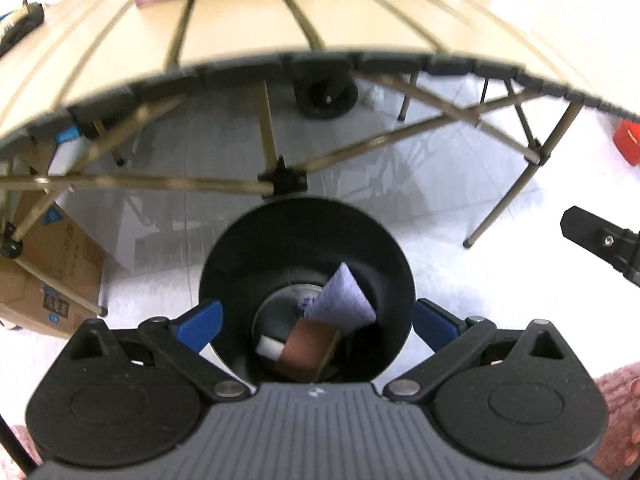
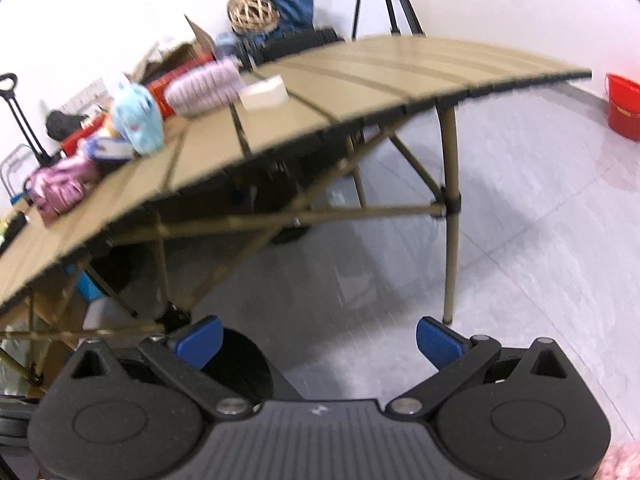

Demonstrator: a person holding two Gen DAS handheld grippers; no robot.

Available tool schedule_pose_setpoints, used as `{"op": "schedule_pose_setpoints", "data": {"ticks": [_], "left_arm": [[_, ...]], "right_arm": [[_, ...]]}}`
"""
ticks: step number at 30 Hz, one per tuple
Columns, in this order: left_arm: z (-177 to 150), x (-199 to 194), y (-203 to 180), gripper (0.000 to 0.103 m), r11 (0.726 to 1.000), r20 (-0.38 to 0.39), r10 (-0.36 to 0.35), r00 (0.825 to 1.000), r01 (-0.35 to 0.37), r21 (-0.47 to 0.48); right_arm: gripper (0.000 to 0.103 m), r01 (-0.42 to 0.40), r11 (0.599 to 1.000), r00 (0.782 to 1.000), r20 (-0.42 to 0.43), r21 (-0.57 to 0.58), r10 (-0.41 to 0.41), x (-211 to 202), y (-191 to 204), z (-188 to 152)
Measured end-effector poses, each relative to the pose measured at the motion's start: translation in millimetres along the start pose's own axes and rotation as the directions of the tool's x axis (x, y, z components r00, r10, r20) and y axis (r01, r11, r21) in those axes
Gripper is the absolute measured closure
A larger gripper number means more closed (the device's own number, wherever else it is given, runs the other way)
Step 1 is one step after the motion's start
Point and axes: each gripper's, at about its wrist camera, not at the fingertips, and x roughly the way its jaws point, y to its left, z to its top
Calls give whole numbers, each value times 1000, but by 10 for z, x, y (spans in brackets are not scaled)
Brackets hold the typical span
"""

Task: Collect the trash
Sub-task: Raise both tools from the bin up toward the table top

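Black round plastic bin (image 1: 306, 240) sits on the pale floor just off the near edge of the tan slatted folding table (image 1: 248, 20), straight under my left tongs (image 1: 316, 322). Inside it: a lilac crumpled paper sheet (image 1: 346, 300), a brown cardboard box (image 1: 310, 346), a small white block (image 1: 272, 348). Left tongs spread wide over the bin mouth, blue pads either side of the rim, holding nothing. Right tongs (image 2: 318, 338) also wide apart, empty, beside the bin, pointing at the floor near a table leg.

I judge the drop is done and the next piece needs fetching. A white rectangular block (image 2: 264, 94) lies toward the far edge of the table, beside a striped pink-white soft bundle (image 2: 200, 86); it looks like remaining trash, though blur leaves me unsure. To do it well: lift clear of the near edge before reaching, close on the block's short sides, leave the soft toys alone, release only once centred over the bin mouth.
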Motion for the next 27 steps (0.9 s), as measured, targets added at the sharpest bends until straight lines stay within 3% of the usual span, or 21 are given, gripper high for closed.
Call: {"op": "schedule_pose_setpoints", "data": {"ticks": [5, 11, 19, 27], "left_arm": [[23, -326, 6, 0, 1000, 125, -2, 992, 1, 3], [123, -708, 27, 0, 1000, 285, -3, 959, 7, -12], [348, -936, 124, 0, 998, 389, 25, 921, -1, -61], [623, -1109, 298, 0, 991, 490, 53, 870, 13, -130]], "right_arm": [[0, -36, 999, 996, 76, -7, 37, -189, 60, 124], [0, -52, 997, 982, 180, -51, 60, -380, 196, 314], [0, -58, 995, 951, 297, -82, 80, -516, 385, 582], [0, -38, 996, 920, 386, -86, 68, -486, 483, 860]]}}
